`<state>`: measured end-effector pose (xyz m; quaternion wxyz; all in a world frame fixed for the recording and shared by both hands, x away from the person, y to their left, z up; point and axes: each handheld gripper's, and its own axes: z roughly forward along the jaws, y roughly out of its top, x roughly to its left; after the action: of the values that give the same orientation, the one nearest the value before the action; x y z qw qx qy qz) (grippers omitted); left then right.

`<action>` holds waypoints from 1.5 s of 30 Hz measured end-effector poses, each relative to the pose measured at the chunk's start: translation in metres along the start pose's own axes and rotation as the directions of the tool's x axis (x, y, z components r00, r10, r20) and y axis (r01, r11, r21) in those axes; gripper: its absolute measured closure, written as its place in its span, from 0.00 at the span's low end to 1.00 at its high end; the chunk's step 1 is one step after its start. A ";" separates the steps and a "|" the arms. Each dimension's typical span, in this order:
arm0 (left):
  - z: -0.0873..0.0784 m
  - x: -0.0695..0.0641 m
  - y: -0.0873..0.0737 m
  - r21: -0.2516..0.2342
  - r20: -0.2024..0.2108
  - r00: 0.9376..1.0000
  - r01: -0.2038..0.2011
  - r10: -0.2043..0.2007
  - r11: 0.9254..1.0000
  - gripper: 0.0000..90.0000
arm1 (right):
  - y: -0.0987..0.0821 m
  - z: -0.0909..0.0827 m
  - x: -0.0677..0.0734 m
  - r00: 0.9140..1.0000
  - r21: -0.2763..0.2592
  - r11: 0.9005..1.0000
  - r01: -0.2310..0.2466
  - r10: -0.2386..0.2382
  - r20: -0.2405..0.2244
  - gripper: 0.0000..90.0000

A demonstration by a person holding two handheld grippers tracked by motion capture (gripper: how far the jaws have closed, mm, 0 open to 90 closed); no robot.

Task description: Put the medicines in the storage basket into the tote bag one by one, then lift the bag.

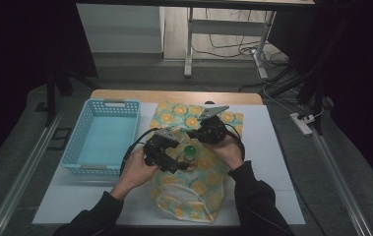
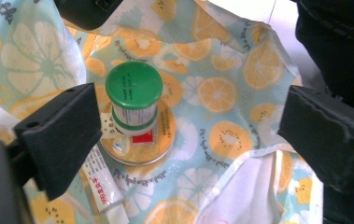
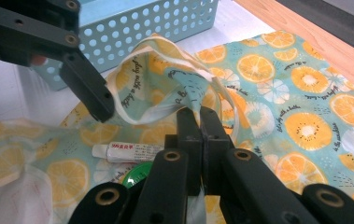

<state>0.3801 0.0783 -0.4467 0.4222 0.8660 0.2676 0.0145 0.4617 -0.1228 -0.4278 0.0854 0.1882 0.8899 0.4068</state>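
A fabric bag (image 1: pixel 194 189) printed with orange slices lies on the white mat, its mouth held up. My right gripper (image 3: pixel 201 125) is shut on the bag's rim (image 3: pixel 184 86) and lifts it. Inside the bag stands a small bottle with a green cap (image 2: pixel 133 88), on a round golden tin (image 2: pixel 160 140). A white tube (image 2: pixel 101 182) lies beside them. My left gripper (image 2: pixel 193 135) hangs over the bag's mouth, open wide, with the bottle near its left pad (image 2: pixel 60 135) and nothing pressed. From above, the left gripper (image 1: pixel 170 156) sits just left of the green cap (image 1: pixel 190 149).
A light blue perforated basket (image 1: pixel 76 147) stands at the left of the mat, with nothing in it. A wooden table edge (image 1: pixel 174 96) runs along the back. White mat (image 1: pixel 272 157) lies bare to the right of the bag.
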 end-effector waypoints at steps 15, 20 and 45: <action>-0.003 -0.010 -0.024 0.009 -0.006 1.000 -0.025 0.025 1.000 0.00 | 0.000 -0.002 0.001 1.000 -0.003 1.000 0.002 -0.002 0.000 0.99; 0.000 -0.013 -0.030 0.016 -0.004 1.000 -0.020 0.020 1.000 0.00 | 0.001 -0.003 0.001 1.000 -0.004 1.000 0.002 -0.002 -0.001 1.00; 0.033 -0.019 -0.057 0.102 -0.005 1.000 0.001 0.000 0.995 0.03 | 0.001 -0.004 0.003 1.000 -0.007 1.000 0.003 -0.003 -0.003 0.99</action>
<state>0.3464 0.0739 -0.5059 0.3767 0.8863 0.2692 0.0028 0.4578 -0.1236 -0.4240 0.0852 0.1860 0.8887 0.4103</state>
